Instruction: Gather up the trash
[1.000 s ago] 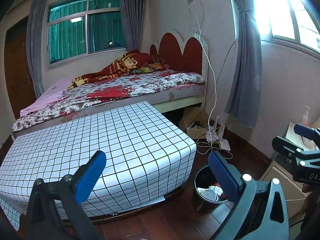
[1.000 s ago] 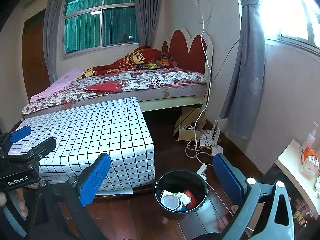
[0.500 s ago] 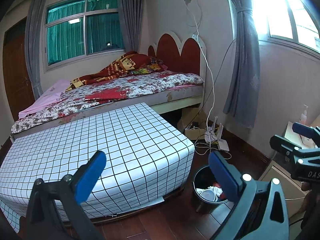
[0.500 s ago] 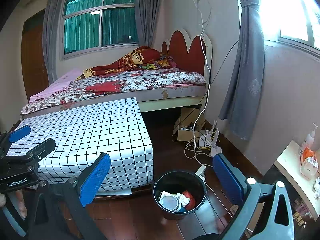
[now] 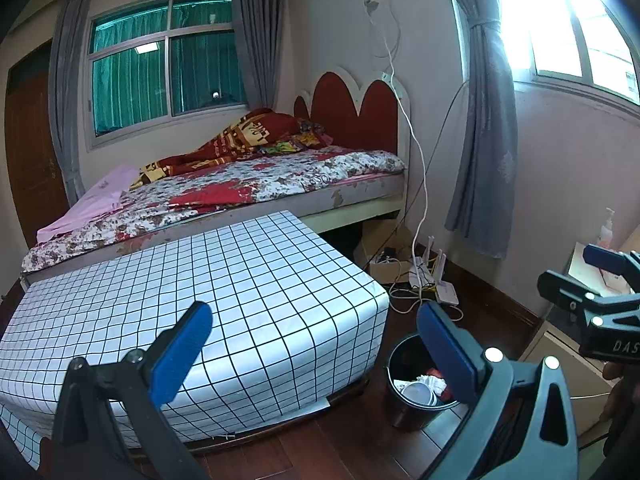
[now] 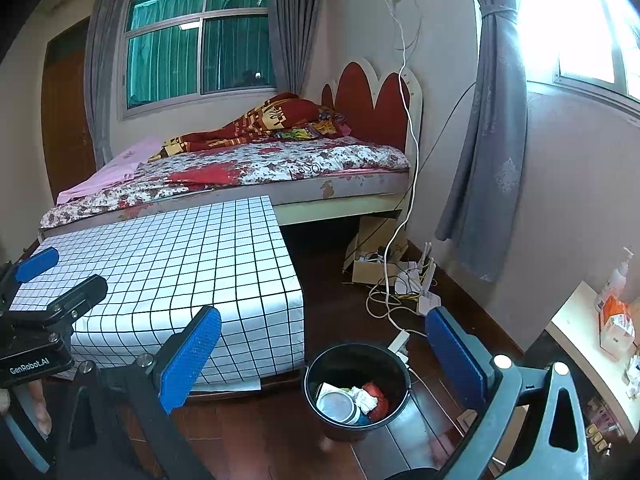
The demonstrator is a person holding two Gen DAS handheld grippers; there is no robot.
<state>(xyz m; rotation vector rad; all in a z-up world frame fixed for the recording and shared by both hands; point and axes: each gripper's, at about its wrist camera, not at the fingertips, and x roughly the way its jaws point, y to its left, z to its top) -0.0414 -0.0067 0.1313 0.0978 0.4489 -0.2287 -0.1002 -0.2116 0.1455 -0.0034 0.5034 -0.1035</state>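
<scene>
A black trash bin [image 6: 357,390] stands on the dark wood floor beside the checked table; it holds a clear lid, crumpled white paper and something red. In the left wrist view the same bin [image 5: 400,368] is partly hidden behind a blue finger pad. My left gripper [image 5: 316,344] is open and empty, held above the table's near corner. My right gripper [image 6: 324,348] is open and empty too, hovering above and in front of the bin. Each gripper shows at the edge of the other's view: left gripper [image 6: 44,280], right gripper [image 5: 592,272].
A low table with a white grid-pattern cloth [image 5: 200,300] fills the left. Behind it is a bed [image 5: 260,184] with a red headboard. Cables, a router and a cardboard box [image 6: 392,276] lie on the floor by the wall. A shelf with bottles [image 6: 600,320] is at right.
Both views have shifted slightly; the bin sits a little lower and nearer in each. Both grippers stay open and empty.
</scene>
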